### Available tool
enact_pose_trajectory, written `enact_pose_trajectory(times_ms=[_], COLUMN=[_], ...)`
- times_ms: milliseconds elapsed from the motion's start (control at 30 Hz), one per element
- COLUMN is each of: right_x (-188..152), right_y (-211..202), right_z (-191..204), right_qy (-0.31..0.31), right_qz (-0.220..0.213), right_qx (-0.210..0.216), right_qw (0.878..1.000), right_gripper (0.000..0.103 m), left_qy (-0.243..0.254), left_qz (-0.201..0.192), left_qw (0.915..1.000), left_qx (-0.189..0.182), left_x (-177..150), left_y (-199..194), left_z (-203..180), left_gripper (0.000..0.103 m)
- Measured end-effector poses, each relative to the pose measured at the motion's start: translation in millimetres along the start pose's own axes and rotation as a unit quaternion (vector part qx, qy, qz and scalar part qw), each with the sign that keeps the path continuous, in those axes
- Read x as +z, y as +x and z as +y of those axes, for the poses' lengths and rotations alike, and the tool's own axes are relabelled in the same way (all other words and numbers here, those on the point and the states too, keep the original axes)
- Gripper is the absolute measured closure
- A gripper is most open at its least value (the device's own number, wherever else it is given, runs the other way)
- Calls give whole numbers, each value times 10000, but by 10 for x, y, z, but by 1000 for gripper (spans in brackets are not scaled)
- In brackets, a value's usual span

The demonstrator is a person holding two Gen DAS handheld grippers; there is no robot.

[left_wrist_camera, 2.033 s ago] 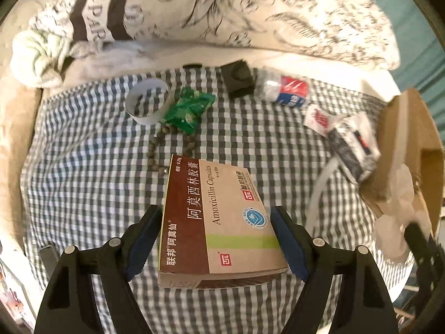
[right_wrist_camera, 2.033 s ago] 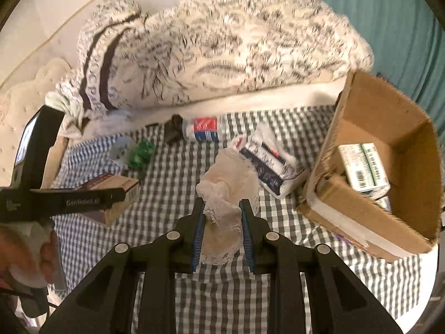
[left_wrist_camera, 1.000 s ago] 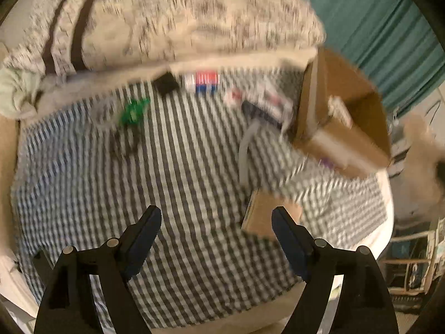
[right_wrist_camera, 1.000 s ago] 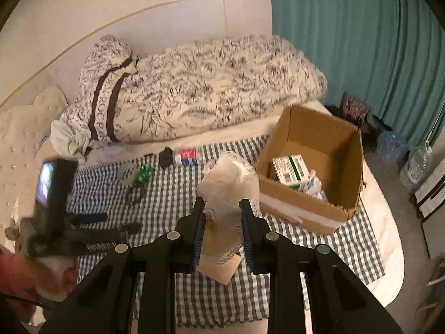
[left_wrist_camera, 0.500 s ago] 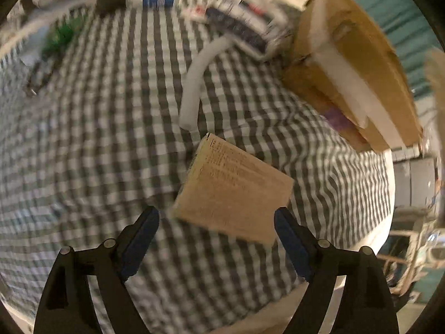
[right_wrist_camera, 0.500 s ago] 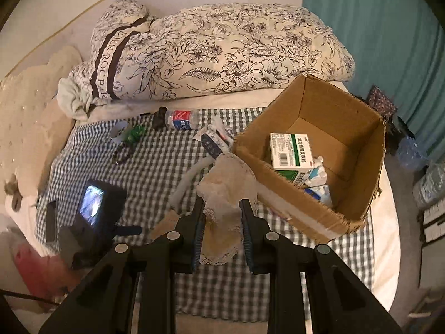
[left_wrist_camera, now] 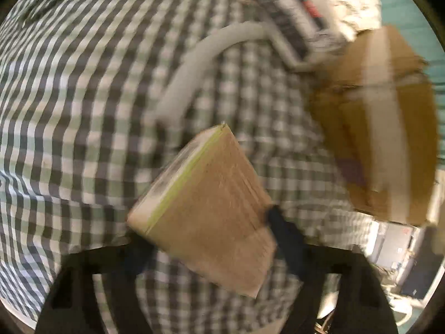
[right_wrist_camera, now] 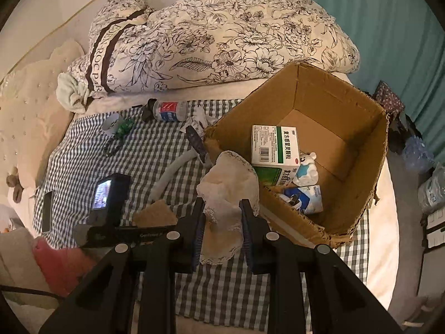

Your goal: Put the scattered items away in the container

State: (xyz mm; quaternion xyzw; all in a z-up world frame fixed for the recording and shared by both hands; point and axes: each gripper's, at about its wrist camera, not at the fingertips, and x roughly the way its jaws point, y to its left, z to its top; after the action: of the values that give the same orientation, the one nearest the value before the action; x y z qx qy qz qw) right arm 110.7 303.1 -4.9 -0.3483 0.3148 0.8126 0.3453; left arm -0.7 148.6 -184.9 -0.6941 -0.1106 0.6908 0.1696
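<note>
My right claw (right_wrist_camera: 221,229) clenches a lace cloth (right_wrist_camera: 226,192), held high so it clears the cardboard box (right_wrist_camera: 382,150) rim at two o'clock; there is open room inside beside a green carton (right_wrist_camera: 275,150). My left claw (left_wrist_camera: 207,239) is closing around the tan medicine box (left_wrist_camera: 211,211) lying on the checked sheet (left_wrist_camera: 69,111). The cardboard box sits at two o'clock there, past a clear stretch of sheet.

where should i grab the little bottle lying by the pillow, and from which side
Grip the bottle across its labelled middle, coming down from above. It lies on its side on the checked cloth, so its round flanks are free there, while a dark item crowds its left end.
</note>
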Motion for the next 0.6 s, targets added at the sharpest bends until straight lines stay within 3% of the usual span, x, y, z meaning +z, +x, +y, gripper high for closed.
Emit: enact_pose_trajectory(times_ms=[33,67,200,367,500,600], right_x=[26,53,132,153,204,285], right_y=[-8,-18,-59,-140,-229,-342], right_z=[-17,-27,-37,-110,-177,-222], right_qy=[28,41,50,168,301,373], right_qz=[-35,-76,-197,-265,-395,-587], right_qx=[14,20,0,-85,-145,-200], right_qw=[10000,10000,9998,9995,9987,9974], right_gripper=[79,79,79,79,79,79], left_qy=[142,306,1070,1516,1936,2304], left_qz=[-8,-24,-128,-459,-788,-1073], left_qw=[9999,9995,9936,9862,9747,9613], left_qx=[-79,-27,340,473,796,1063], left_x=[-13,-22,-55,-53,-33,8], left_y=[-59,-93,-150,-410,-824,-1161], left_z=[-79,-157,-478,-720,-889,-1111], left_gripper=[64,68,70,70,70,70])
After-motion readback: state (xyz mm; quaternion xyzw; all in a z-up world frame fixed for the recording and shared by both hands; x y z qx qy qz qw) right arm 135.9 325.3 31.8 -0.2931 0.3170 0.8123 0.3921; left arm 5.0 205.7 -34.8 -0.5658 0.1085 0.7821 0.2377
